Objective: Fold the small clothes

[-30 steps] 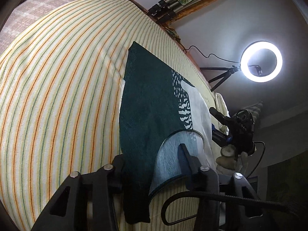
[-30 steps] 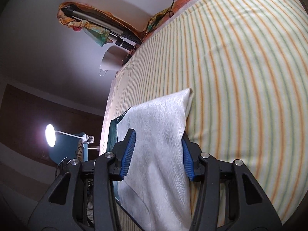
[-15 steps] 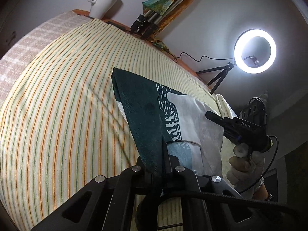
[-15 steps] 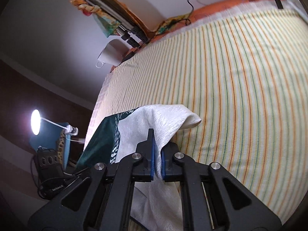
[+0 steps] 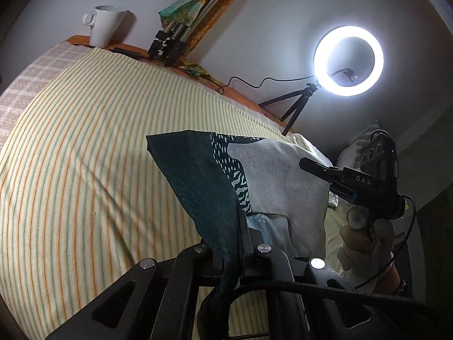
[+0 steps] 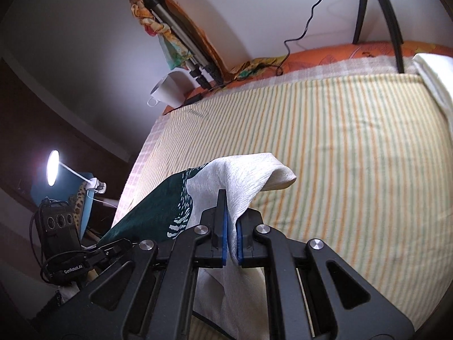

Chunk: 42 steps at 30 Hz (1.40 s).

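Both of your grippers are clamped on the cloth point(image 5: 271, 175), lifted above the striped bedspread point(image 5: 85, 155): your left gripper point(image 5: 240, 226) pinches its dark green side, your right gripper point(image 6: 230, 226) its white corner. Readable lettering: "DAS" and "GenRobot.AI" on the grippers.

White lettering "DAS" on black body of right gripper point(image 5: 314, 168) in left wrist view, white lettering "GenRobot.AI" on black strap point(image 6: 72, 268) beside left gripper point(image 6: 113, 248) in right wrist view, no other legible text
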### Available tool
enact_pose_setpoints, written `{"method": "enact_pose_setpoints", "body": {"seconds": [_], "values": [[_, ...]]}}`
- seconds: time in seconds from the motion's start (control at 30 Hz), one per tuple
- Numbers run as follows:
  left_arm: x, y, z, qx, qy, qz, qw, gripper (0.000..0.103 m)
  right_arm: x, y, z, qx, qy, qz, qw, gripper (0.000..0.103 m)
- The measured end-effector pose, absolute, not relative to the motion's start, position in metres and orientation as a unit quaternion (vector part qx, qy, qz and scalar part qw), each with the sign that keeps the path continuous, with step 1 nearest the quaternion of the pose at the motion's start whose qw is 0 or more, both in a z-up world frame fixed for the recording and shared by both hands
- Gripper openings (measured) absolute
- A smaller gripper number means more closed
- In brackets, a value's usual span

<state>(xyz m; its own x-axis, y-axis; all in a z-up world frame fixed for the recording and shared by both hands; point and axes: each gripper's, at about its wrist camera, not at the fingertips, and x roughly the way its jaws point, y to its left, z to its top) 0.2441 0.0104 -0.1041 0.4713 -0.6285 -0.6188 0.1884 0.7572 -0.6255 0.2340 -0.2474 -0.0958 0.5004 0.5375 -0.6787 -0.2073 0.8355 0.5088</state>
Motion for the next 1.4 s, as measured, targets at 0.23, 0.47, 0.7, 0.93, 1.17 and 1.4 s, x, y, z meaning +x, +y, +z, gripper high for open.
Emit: {"method": "enact_pose_setpoints", "body": {"seconds": [0.23,0.47,0.7,0.93,1.17,1.4], "values": [[0.270,-0.044,-0.089,-0.218,0.449,-0.280,0.820,0.002,0.229,-0.291,-0.078,0.176,0.436,0.194,0.861,0.006],[0.305,-0.119,-0.070,-0.182,0.446,-0.318,0.817,0.002,0.232,-0.347,-0.057,0.166,0.424,0.160,0.876,0.006],[0.337,-0.195,-0.053,-0.151,0.430,-0.350,0.819,0.002,0.244,-0.415,-0.032,0.156,0.403,0.123,0.893,0.006],[0.368,-0.267,-0.042,-0.138,0.400,-0.369,0.828,0.002,0.264,-0.485,-0.007,0.148,0.375,0.089,0.911,0.006],[0.394,-0.340,-0.041,-0.118,0.378,-0.382,0.835,0.001,0.288,-0.545,-0.003,0.139,0.354,0.067,0.922,0.006],[0.406,-0.396,-0.066,-0.108,0.385,-0.390,0.829,0.002,0.304,-0.589,-0.015,0.125,0.355,0.043,0.926,0.006]]}}
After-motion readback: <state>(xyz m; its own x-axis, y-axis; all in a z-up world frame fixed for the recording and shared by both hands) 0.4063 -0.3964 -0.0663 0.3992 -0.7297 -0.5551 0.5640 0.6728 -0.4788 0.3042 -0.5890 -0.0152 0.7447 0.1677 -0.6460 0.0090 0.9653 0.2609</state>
